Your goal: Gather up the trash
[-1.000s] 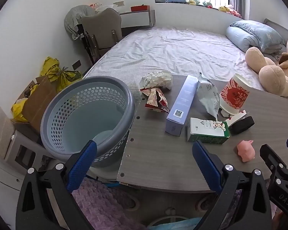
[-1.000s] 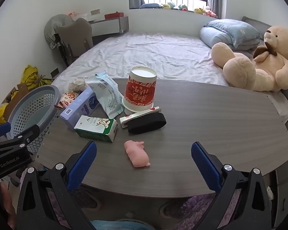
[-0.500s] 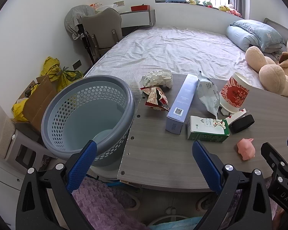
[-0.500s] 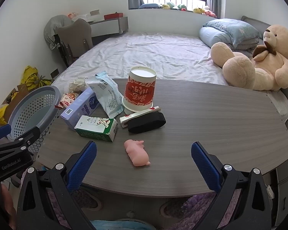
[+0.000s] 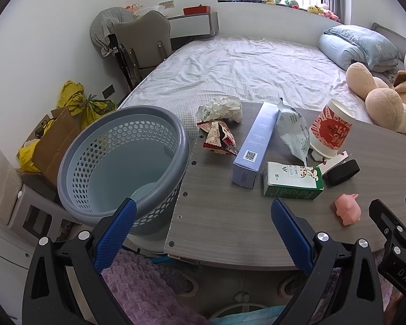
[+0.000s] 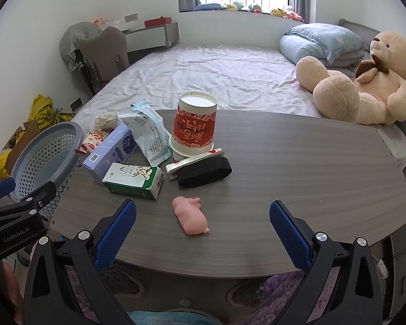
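Note:
Trash lies on the left part of a grey wooden table (image 6: 297,168): crumpled paper (image 5: 224,107), a red snack wrapper (image 5: 218,136), a long lilac box (image 5: 255,146), a pale blue pouch (image 5: 293,132), a green and white milk carton (image 6: 134,180) and a red paper cup (image 6: 195,127). A grey perforated basket (image 5: 121,162) stands off the table's left end. My left gripper (image 5: 203,224) is open near the table's front left corner. My right gripper (image 6: 203,227) is open over the front edge, with a pink toy pig (image 6: 190,218) between its fingers' line, untouched.
A black oval case (image 6: 204,172) and a small white and red card holder (image 6: 192,159) lie by the cup. Behind the table is a bed (image 6: 216,73) with a teddy bear (image 6: 365,81). A chair (image 5: 143,43) and yellow bags (image 5: 81,103) stand at the left.
Both views have shifted very slightly; the table and objects sit a touch differently in frame. Nothing has been grasped or moved.

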Available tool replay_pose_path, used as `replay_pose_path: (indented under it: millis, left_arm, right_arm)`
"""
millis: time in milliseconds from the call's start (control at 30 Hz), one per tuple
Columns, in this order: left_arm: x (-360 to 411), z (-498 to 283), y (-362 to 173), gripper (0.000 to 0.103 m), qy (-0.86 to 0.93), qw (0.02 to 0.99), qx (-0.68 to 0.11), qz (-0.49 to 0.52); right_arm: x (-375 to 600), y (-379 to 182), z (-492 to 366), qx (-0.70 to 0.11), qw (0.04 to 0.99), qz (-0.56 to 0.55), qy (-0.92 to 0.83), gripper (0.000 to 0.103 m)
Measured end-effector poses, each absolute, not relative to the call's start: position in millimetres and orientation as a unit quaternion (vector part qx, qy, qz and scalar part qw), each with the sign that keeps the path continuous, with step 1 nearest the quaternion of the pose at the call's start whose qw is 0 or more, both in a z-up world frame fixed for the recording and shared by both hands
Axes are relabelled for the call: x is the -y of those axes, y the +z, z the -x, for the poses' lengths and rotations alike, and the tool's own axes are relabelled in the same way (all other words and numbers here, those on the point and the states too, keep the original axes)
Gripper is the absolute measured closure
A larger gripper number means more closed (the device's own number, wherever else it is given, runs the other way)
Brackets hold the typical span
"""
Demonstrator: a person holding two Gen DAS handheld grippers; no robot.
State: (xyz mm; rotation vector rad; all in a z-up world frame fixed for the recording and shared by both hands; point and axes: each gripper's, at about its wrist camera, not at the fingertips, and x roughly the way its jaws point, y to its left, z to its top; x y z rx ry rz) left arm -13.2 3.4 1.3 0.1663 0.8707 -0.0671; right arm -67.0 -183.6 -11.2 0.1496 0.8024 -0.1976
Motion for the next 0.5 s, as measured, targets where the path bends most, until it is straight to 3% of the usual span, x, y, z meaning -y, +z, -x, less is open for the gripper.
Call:
replay_pose_path:
  millis: [500]
  left_arm:
    - [-3.9,11.6,-0.6,0.008,-0.031,0.902,-0.423,-0.080]
  right_arm:
    - [184.0,-11.4,67.1,-0.388,0.914,-0.072,-0.096,0.006]
